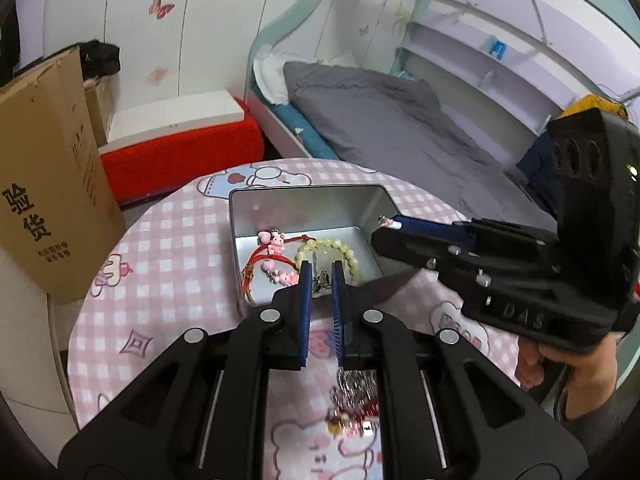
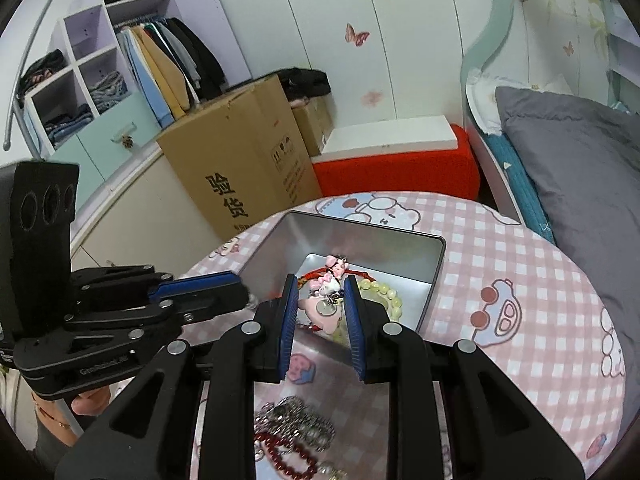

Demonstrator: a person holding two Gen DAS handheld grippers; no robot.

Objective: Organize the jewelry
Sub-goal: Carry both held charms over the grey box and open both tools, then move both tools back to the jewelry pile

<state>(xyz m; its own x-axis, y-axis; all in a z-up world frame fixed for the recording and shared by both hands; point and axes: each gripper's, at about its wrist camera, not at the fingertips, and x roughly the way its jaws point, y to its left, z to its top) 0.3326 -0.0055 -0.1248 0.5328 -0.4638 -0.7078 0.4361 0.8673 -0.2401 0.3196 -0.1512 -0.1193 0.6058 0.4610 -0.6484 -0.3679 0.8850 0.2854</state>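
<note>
Two grippers over a round pink-check table (image 1: 172, 240). Cardboard box (image 1: 48, 184) and red stool (image 1: 180, 156) stand behind it. Silver tin (image 1: 304, 204) holds a red cord bracelet (image 1: 276, 258) and a pale green bead bracelet (image 1: 348, 256). More jewelry (image 2: 296, 436) lies loose beside the tin. Left gripper (image 1: 320, 276) pressed together, nothing visibly held. Right gripper (image 2: 322, 294) pinches a pink charm keychain (image 2: 326, 288) above the tin.

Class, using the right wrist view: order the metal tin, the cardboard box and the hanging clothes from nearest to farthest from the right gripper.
1. metal tin, just beyond the right gripper.
2. cardboard box, behind the table, left.
3. hanging clothes, far upper left.
</note>
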